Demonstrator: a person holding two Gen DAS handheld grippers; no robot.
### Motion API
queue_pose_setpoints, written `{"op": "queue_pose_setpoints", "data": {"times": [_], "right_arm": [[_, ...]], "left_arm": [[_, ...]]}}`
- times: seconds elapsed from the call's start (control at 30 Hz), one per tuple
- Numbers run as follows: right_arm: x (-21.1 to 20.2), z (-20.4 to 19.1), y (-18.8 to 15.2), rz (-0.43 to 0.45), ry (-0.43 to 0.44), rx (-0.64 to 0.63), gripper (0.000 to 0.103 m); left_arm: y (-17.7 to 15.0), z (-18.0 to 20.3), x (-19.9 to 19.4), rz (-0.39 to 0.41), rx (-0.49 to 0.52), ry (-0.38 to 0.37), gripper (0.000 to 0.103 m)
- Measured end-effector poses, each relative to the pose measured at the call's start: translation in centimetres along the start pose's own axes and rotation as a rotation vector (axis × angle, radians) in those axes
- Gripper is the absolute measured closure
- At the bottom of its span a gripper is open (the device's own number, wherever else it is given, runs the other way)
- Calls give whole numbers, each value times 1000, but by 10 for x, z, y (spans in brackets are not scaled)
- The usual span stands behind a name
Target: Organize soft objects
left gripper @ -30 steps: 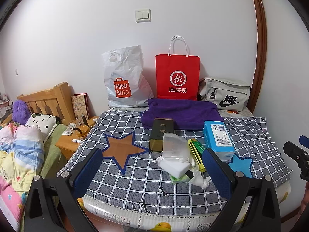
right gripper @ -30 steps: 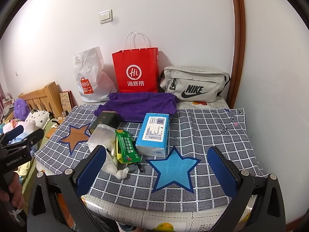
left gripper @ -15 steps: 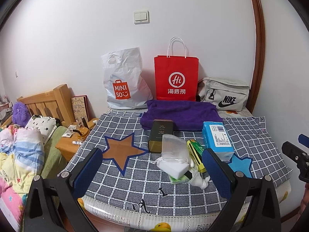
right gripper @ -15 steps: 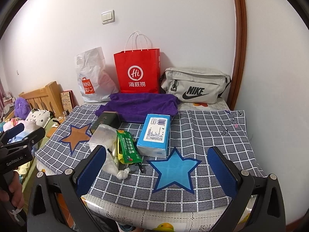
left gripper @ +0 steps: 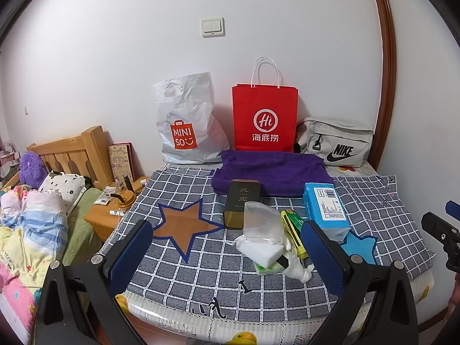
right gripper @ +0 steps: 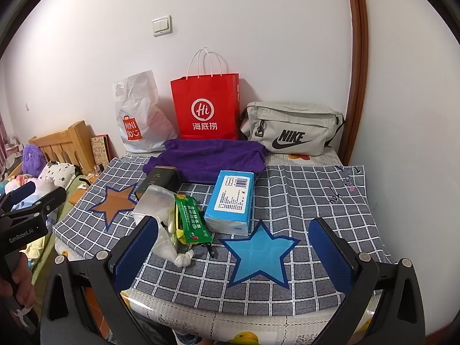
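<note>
Two spread grippers, left gripper (left gripper: 227, 256), right gripper (right gripper: 234, 248), fuzzy purple towel (right gripper: 205, 159), boxy blue tissue pack (right gripper: 231, 199)

Contents of white Miniso bag (left gripper: 189, 123) and red paper bag (left gripper: 264, 118) not visible. Green pad (left gripper: 268, 268) mostly covered by white sponge (left gripper: 260, 253). Dark tin (right gripper: 157, 182) partly hidden behind clear pouch (right gripper: 153, 201) in right wrist view. Right tongs (left gripper: 444, 237) cut off at frame edge in left wrist view. Print on tissue pack (right gripper: 231, 201) too small to read.
</note>
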State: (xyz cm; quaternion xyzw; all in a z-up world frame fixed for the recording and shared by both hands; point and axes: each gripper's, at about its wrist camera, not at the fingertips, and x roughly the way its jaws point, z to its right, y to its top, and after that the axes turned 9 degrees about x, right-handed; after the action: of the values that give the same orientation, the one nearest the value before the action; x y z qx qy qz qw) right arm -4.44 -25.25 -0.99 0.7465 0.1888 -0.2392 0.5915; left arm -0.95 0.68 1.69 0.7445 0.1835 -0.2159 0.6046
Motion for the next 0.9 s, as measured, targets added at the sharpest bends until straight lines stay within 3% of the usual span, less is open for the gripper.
{"op": "queue_pose_setpoints", "data": {"times": [0.57, 0.9], "right_arm": [[3, 0, -1, 1, 65, -18, 0], [55, 0, -11, -111, 105, -17, 0]], "left_arm": [[-1, 7, 2, 12, 14, -7, 0], [-13, -7, 55, -100, -25, 0, 0]]}}
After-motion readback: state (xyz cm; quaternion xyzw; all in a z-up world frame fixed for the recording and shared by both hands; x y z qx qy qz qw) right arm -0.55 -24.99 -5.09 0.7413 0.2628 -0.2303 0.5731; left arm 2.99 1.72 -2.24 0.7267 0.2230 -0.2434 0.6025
